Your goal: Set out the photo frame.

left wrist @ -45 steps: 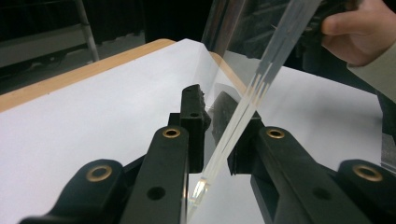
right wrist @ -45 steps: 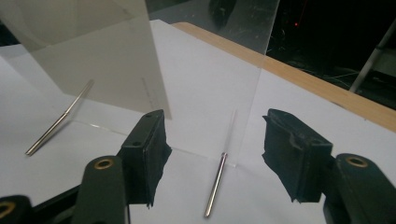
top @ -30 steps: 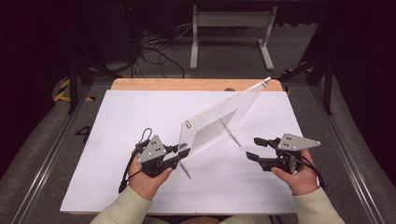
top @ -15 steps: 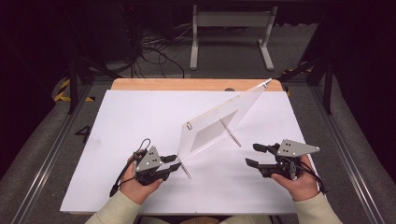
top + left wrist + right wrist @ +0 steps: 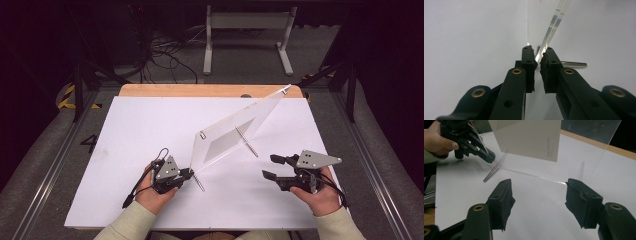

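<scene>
Clear acrylic frame (image 5: 235, 135) standing tilted near mid-table on white sheet (image 5: 130, 135), propped on two metal pins; pale card insert (image 5: 225, 142) sandwiched inside.

High view: left gripper (image 5: 186, 173) low at frame's near bottom corner, beside near pin (image 5: 199, 183). Right gripper (image 5: 272, 167) well apart from frame, resting over sheet, held in right hand (image 5: 315, 192). Far pin (image 5: 247, 142) visible behind the pane.

Left gripper view: jaws just closing, narrow gap left, double acrylic edge (image 5: 546, 37) running into that gap. Whether pads actually press the edge: cannot tell. Pin (image 5: 574, 65) lying level just past the right jaw. Layered edge of two panes readable here, not from above.

Right gripper view: jaws spread wide, nothing between them, bare sheet beneath. Frame's lower edge (image 5: 534, 176) touching the sheet just ahead. Printed text on card's corner (image 5: 548, 148) legible as small lines here alone. Left gripper (image 5: 487, 156) seen at frame's corner, jaws straddling the pane.
</scene>
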`<state>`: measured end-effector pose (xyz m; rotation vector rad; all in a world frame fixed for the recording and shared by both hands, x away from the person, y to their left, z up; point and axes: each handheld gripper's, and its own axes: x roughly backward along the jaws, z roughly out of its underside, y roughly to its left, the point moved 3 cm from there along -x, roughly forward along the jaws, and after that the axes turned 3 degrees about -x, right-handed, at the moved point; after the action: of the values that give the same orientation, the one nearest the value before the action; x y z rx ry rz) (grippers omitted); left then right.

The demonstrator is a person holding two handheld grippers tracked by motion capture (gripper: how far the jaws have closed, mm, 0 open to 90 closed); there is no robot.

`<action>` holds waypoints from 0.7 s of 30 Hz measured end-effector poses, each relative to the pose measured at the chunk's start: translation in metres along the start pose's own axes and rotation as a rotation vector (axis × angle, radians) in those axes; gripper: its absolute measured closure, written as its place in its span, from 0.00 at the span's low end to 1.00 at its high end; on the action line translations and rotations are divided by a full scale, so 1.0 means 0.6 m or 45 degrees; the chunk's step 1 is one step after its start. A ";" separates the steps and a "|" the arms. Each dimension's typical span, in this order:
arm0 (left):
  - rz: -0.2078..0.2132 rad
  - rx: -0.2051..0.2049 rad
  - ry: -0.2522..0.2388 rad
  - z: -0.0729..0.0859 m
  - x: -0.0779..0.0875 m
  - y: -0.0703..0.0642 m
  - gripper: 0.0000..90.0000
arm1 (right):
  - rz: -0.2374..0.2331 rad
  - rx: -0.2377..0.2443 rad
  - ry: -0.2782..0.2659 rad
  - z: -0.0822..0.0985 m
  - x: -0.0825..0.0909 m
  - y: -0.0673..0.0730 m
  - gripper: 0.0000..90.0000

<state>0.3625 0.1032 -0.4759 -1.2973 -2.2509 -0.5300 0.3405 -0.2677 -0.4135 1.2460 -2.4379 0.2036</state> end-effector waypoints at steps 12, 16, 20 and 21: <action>0.047 -0.059 0.088 -0.031 -0.011 -0.060 0.91 | 0.005 -0.001 -0.033 -0.004 0.028 0.014 0.43; 0.085 -0.061 0.103 -0.040 -0.018 -0.076 0.90 | 0.016 -0.011 -0.052 -0.002 0.041 0.016 0.43; 0.118 -0.024 0.106 -0.048 -0.024 -0.087 0.88 | 0.021 -0.030 -0.062 0.003 0.052 0.018 0.43; 0.118 -0.024 0.106 -0.048 -0.024 -0.087 0.88 | 0.021 -0.030 -0.062 0.003 0.052 0.018 0.43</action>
<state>0.3292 0.0526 -0.4661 -1.3563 -2.1122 -0.5620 0.3148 -0.2850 -0.4017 1.2352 -2.4851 0.1501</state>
